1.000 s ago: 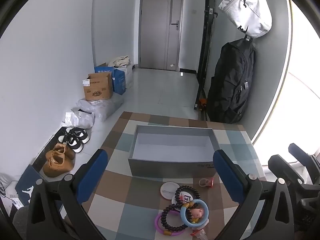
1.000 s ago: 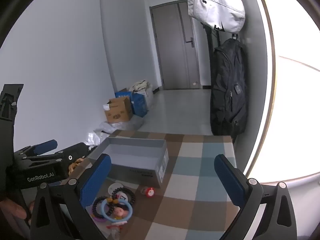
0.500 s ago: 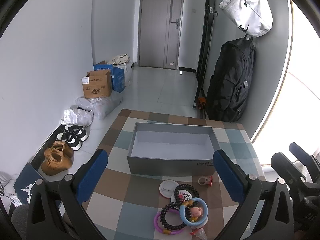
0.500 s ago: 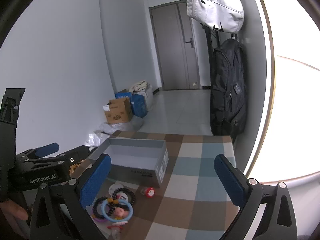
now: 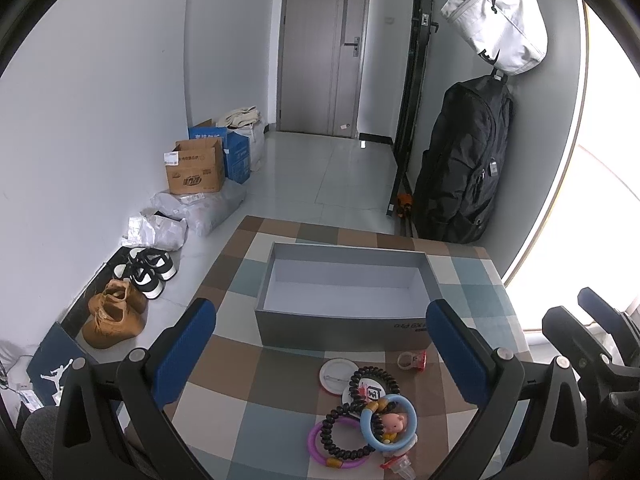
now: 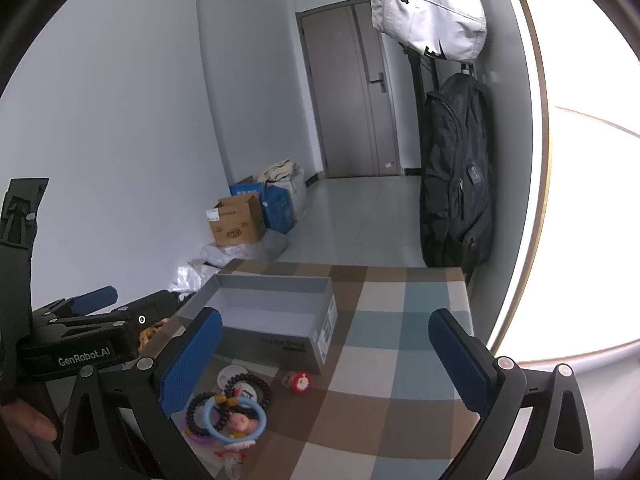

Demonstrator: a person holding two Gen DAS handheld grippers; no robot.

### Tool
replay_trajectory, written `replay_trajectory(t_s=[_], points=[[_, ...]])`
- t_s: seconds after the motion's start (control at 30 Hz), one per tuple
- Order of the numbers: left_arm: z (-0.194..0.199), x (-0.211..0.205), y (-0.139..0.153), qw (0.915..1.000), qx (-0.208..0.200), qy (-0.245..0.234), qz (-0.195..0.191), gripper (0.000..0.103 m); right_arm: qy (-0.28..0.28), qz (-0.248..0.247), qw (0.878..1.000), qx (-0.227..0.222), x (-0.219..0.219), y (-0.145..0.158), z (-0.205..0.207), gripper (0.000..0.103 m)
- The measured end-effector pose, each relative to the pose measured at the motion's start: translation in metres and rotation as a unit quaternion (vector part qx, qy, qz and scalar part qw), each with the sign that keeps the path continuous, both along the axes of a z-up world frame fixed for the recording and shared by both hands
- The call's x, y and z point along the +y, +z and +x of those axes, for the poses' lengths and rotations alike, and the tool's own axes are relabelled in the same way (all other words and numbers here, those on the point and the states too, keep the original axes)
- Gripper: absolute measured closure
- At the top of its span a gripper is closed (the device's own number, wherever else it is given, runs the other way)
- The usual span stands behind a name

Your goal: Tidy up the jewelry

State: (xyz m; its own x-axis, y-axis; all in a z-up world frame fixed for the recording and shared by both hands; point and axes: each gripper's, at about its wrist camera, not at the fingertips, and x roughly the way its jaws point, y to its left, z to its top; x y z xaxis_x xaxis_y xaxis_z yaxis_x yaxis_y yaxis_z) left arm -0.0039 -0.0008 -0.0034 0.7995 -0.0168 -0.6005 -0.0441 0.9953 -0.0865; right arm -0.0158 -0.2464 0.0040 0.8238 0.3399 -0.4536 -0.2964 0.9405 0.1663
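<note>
An empty grey box (image 5: 344,280) stands open on the checked tablecloth (image 5: 280,384); it also shows in the right wrist view (image 6: 272,312). In front of it lies a pile of jewelry: a blue ring with a pig charm (image 5: 388,426), black bead bracelets (image 5: 344,428), a purple ring (image 5: 320,450), a white round badge (image 5: 338,374) and a small red ring (image 5: 412,360). The pile also shows in the right wrist view (image 6: 234,416). My left gripper (image 5: 320,356) is open and empty above the pile. My right gripper (image 6: 324,356) is open and empty, to the right of the left one.
The table ends just behind the box. On the floor to the left are shoes (image 5: 120,312), plastic bags and cardboard boxes (image 5: 194,168). A black backpack (image 5: 460,168) and a white bag (image 5: 500,20) hang on the right wall. A grey door (image 5: 320,48) is at the back.
Both views have shifted slightly. The box and the jewelry have not moved, and both grippers stay open.
</note>
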Motion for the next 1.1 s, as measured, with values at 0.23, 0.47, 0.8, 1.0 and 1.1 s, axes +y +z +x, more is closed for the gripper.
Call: replay_trajectory(t_s=[0.23, 0.47, 0.8, 1.0, 1.1], points=[[0.0003, -0.0005, -0.0022, 1.0, 0.0, 0.001, 0.004, 0.001, 0.001, 0.001, 1.0, 0.002, 0.0014, -0.0024, -0.0017, 0.0], [0.002, -0.0003, -0.0013, 1.0, 0.001, -0.001, 0.005, 0.001, 0.0, 0.002, 1.0, 0.003, 0.0007, -0.0014, -0.0012, 0.0], [0.0041, -0.001, -0.0026, 1.0, 0.004, -0.005, 0.004, 0.001, 0.0, 0.003, 1.0, 0.004, -0.0004, -0.0012, -0.0009, 0.0], [0.0028, -0.0009, -0.0037, 1.0, 0.006, -0.008, 0.0, 0.001, 0.007, 0.009, 1.0, 0.01, -0.0003, -0.0011, -0.001, 0.0], [0.002, -0.0012, -0.0042, 0.9999, 0.008, -0.009, -0.001, 0.001, 0.005, 0.007, 1.0, 0.01, -0.0001, -0.0005, -0.002, 0.0]])
